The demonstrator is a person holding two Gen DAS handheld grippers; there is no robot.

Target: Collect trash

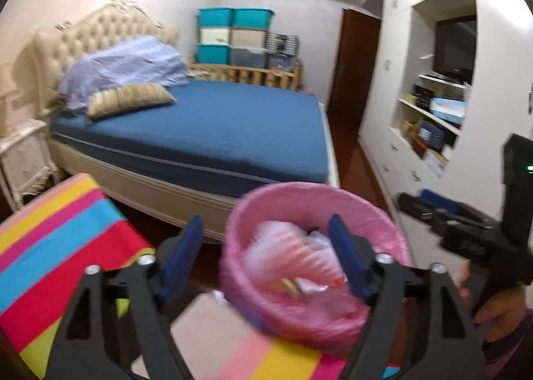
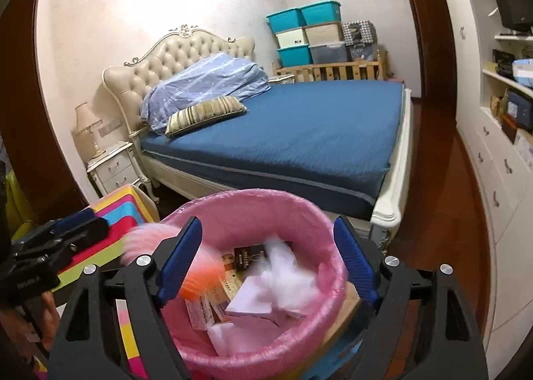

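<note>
A bin with a pink liner (image 1: 383, 210) stands just ahead of both grippers, beside a striped cloth. My left gripper (image 1: 266, 260) is open, its blue pads on either side of the bin's near left rim, with nothing pressed between them. A blurred pink and orange wrapper (image 1: 299, 246) is in the air inside the bin mouth. My right gripper (image 2: 268, 256) is open above the bin (image 2: 253, 203), over white paper (image 2: 283, 273) and a dark printed packet (image 2: 245, 255). The same wrapper (image 2: 186, 266) blurs by its left pad.
The striped cloth (image 1: 60, 233) covers a low surface on the left. A bed with a blue cover (image 2: 299, 126) fills the middle, with a nightstand (image 2: 113, 166) beside it. White cupboards with shelves (image 1: 429, 106) line the right wall, beside a strip of wooden floor (image 2: 429, 180).
</note>
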